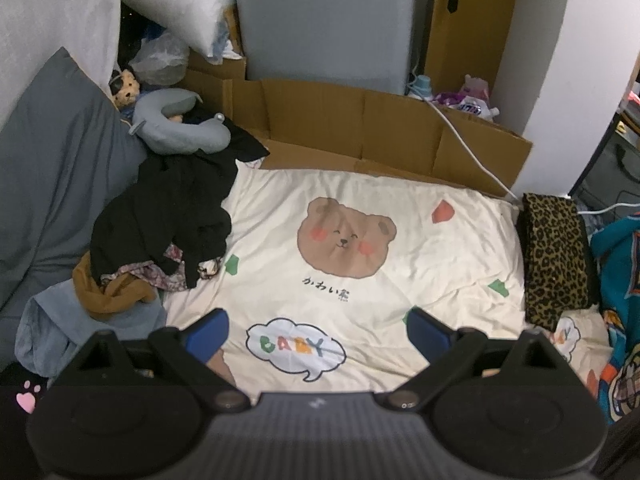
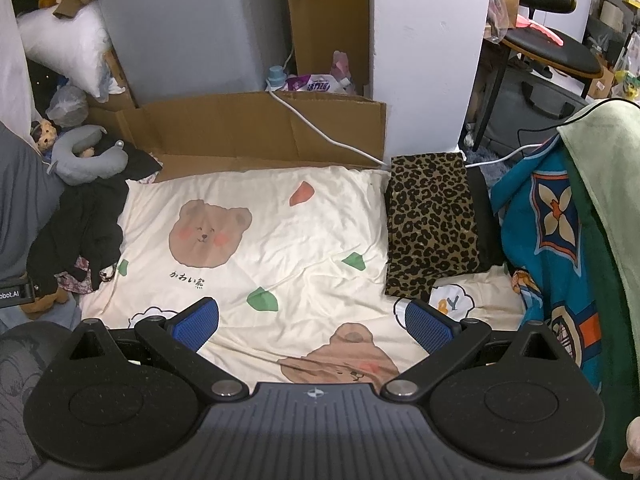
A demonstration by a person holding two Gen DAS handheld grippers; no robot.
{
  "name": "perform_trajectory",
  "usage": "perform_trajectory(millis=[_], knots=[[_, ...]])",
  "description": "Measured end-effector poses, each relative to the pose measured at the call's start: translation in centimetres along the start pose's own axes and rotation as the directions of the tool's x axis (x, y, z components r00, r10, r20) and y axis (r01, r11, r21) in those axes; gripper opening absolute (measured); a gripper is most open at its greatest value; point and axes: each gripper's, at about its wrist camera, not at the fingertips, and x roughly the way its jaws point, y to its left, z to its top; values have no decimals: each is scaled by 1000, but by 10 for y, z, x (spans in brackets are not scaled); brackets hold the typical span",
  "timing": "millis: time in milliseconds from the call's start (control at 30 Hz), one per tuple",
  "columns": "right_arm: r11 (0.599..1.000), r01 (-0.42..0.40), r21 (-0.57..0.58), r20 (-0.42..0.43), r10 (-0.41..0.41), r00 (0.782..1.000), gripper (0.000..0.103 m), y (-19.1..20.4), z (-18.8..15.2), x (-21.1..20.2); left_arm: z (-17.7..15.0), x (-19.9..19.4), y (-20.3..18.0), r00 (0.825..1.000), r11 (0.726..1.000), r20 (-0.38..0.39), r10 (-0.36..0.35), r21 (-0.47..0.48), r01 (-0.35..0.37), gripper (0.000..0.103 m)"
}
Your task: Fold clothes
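A heap of unfolded clothes (image 1: 164,216), mostly black with brown and floral pieces, lies at the left edge of the cream bear-print sheet (image 1: 360,280). The same heap (image 2: 80,224) shows at the left in the right wrist view. A folded leopard-print garment (image 1: 554,256) rests at the sheet's right edge, and is seen again as a leopard-print garment (image 2: 434,224) lying on a black piece. My left gripper (image 1: 318,330) hovers open over the sheet's near part, holding nothing. My right gripper (image 2: 312,320) is open too, empty, just left of the leopard garment's near corner.
Flattened cardboard (image 1: 360,128) lines the back of the sheet, with a white cable (image 2: 320,132) across it. A grey pillow (image 1: 52,184) and neck pillow (image 1: 180,124) sit left. A blue patterned blanket (image 2: 552,248) and green towel (image 2: 600,184) hang at the right.
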Motion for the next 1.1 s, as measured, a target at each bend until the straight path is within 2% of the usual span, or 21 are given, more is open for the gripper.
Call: perform_trajectory(millis=[633, 800, 1100], knots=[[1000, 13, -3, -3, -13, 1000, 102, 2, 1, 1, 3, 1, -1, 1000, 1000, -3, 2, 7, -2, 97], [998, 42, -37, -18, -43, 999, 102, 10, 3, 1, 3, 0, -1, 999, 999, -10, -37, 11, 37, 95], [1000, 13, 2, -10, -12, 1000, 102, -3, 4, -3, 8, -1, -13, 999, 993, -29, -42, 108, 45, 94]])
